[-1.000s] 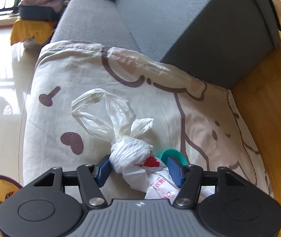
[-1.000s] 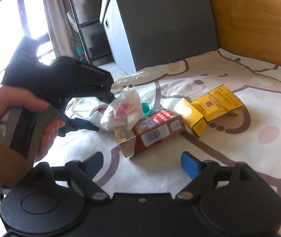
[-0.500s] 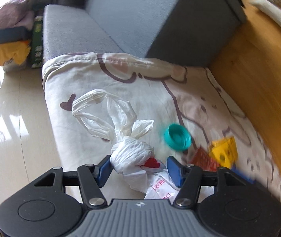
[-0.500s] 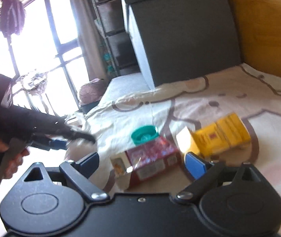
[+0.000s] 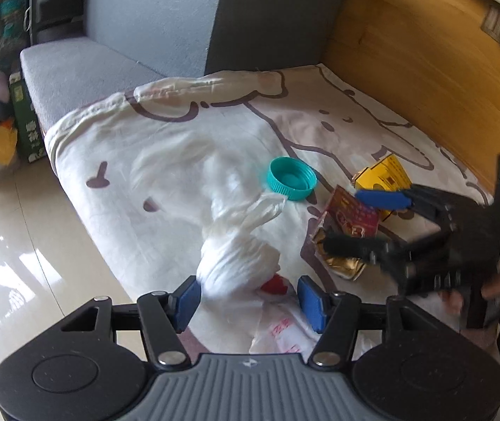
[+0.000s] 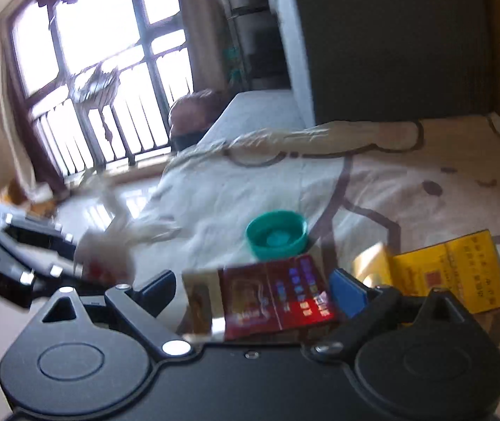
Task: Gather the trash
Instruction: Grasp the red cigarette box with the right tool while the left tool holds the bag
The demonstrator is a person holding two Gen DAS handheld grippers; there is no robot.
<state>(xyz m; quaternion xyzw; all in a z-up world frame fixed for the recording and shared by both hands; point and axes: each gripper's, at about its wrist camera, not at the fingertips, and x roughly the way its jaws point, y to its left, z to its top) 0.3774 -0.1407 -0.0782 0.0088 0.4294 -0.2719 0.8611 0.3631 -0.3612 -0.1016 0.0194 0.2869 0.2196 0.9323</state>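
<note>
White knotted plastic bag [image 5: 239,263] sits clamped in left gripper [image 5: 250,296]; right gripper [image 6: 253,289], jaws wide, straddles red carton [image 6: 271,298] without pinching it.

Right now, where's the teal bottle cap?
The teal bottle cap lies open side up on the bedsheet, just beyond the red pack and beside the white bag's loose handles.

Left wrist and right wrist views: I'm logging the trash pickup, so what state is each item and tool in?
White plastic bag: knotted, crumpled, held by the left tool.
Left tool: shut on the bag.
Right tool: open, straddling the red pack.
Red cigarette pack: lying flat, flap open.
Yellow cigarette pack: lying flat, lid open.
Teal bottle cap: lying hollow side up on the sheet.
</note>
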